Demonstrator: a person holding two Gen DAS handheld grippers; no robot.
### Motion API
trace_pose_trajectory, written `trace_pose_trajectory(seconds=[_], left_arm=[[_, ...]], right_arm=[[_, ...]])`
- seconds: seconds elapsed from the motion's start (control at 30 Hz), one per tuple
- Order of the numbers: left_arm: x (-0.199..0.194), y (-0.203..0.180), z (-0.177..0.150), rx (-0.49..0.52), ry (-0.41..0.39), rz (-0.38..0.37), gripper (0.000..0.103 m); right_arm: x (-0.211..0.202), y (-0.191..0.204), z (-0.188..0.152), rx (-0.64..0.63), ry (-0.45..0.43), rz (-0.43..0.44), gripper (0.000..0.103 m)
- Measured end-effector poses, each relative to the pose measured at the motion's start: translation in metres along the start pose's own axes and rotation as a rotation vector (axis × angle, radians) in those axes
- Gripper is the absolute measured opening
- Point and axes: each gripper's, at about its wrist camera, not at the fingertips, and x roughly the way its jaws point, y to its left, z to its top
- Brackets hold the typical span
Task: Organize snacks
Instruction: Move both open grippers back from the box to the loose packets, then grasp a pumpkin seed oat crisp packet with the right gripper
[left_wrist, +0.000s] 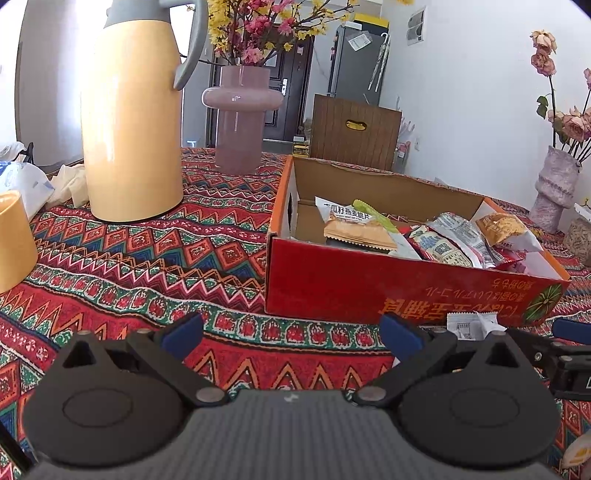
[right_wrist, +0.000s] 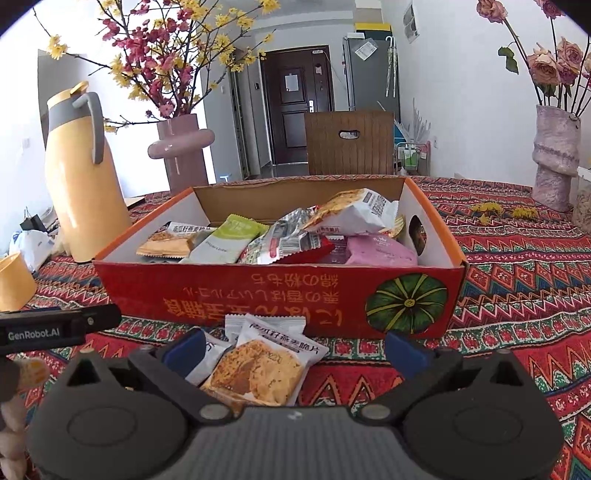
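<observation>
A red cardboard box (right_wrist: 207, 295) with an orange rim holds several snack packets (right_wrist: 295, 236). It also shows in the left wrist view (left_wrist: 332, 291), with packets (left_wrist: 443, 240) inside. Two white oat-crisp packets (right_wrist: 258, 365) lie on the cloth in front of the box, between my right gripper's fingers. My right gripper (right_wrist: 295, 349) is open around them, not closed. My left gripper (left_wrist: 291, 336) is open and empty above the cloth, left of the box front. One white packet (left_wrist: 469, 325) shows at its right fingertip.
A yellow thermos (left_wrist: 129, 122) and a pink vase (left_wrist: 240, 118) stand left of the box. A yellow cup (left_wrist: 11, 240) sits at the far left. A tall purple vase (right_wrist: 554, 155) stands at the right. A wooden chair (right_wrist: 351, 144) is behind the table.
</observation>
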Motion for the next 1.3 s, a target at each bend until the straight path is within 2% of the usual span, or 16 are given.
trace_pose_trajectory(seconds=[0.1, 0.2, 0.4, 0.57, 0.73, 0.97, 1.3], left_arm=[[-0.001, 0.0, -0.001, -0.003, -0.001, -0.002, 0.103], [-0.001, -0.001, -0.001, -0.003, -0.003, -0.002, 0.103], [-0.001, -0.001, -0.001, -0.003, -0.002, -0.002, 0.103], [0.0, -0.001, -0.002, -0.008, 0.001, 0.0, 0.103], [0.001, 0.0, -0.002, -0.012, 0.002, 0.004, 0.103], [0.0, 0.001, -0.002, -0.012, 0.003, 0.006, 0.103], [0.002, 0.0, -0.002, -0.009, 0.009, 0.017, 0.103]], right_arm=[[0.006, 0.002, 0.0, 0.003, 0.031, -0.004, 0.103], [0.01, 0.003, 0.0, 0.012, 0.052, -0.001, 0.097], [0.016, 0.004, -0.002, 0.017, 0.087, 0.005, 0.078], [0.016, 0.006, -0.005, 0.012, 0.102, 0.022, 0.053], [0.013, 0.004, -0.005, 0.019, 0.095, 0.034, 0.047], [-0.002, -0.007, -0.003, 0.033, 0.038, 0.024, 0.046], [-0.012, -0.046, -0.007, 0.043, -0.034, -0.133, 0.046]])
